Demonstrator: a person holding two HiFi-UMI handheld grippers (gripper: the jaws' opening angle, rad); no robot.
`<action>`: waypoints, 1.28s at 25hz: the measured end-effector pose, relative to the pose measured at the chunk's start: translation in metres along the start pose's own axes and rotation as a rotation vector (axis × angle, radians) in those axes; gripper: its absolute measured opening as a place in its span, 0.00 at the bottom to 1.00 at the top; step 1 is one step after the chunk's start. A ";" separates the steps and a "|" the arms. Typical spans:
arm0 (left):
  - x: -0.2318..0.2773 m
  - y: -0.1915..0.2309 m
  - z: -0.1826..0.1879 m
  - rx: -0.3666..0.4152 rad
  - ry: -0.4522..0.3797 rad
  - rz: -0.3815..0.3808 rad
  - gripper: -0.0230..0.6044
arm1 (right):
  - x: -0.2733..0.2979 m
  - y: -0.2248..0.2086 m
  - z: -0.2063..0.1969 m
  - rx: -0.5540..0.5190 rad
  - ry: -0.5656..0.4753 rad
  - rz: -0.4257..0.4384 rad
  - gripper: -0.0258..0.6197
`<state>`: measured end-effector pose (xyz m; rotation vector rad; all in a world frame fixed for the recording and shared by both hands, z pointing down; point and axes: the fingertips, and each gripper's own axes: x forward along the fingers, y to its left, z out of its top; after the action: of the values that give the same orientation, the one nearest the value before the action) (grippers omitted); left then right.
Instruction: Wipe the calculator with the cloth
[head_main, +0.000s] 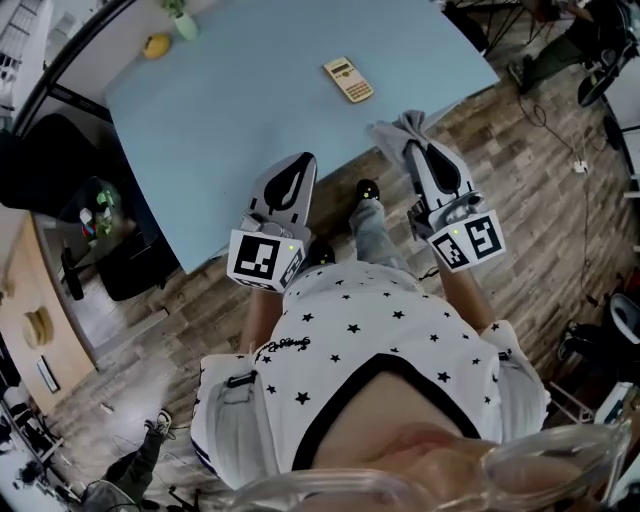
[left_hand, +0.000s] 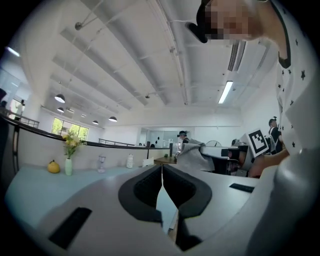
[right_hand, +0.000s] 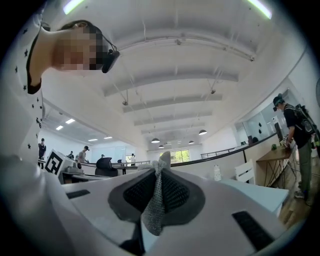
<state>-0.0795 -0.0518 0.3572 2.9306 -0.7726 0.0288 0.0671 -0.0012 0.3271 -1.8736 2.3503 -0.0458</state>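
The small beige rectangular calculator (head_main: 348, 80) lies at 12 o'clock from my grippers, its keys and display too small to read. The head view's top edge cuts off the far side of the pale blue table (head_main: 230, 120) and the top of the pale green vase (head_main: 183, 22) at that view's 11 o'clock. The yellow rounded thing (head_main: 156, 45) just beside the vase is too small to name. Part of the grey woven cloth (right_hand: 156, 200) is hidden between the pads of my right gripper (right_hand: 159, 169). Both my hands are hidden beneath it and the left gripper (head_main: 298, 165).
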 end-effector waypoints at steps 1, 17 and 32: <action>0.004 0.007 0.002 0.001 -0.003 0.032 0.09 | 0.011 -0.005 0.000 0.001 0.000 0.029 0.09; 0.086 0.049 -0.013 -0.024 0.030 0.261 0.09 | 0.103 -0.109 -0.030 0.055 0.045 0.203 0.09; 0.142 0.075 0.002 -0.032 0.038 0.473 0.09 | 0.190 -0.170 -0.058 0.121 0.149 0.338 0.09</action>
<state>0.0076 -0.1864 0.3693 2.6375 -1.4213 0.1088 0.1835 -0.2283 0.3861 -1.4437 2.6636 -0.2936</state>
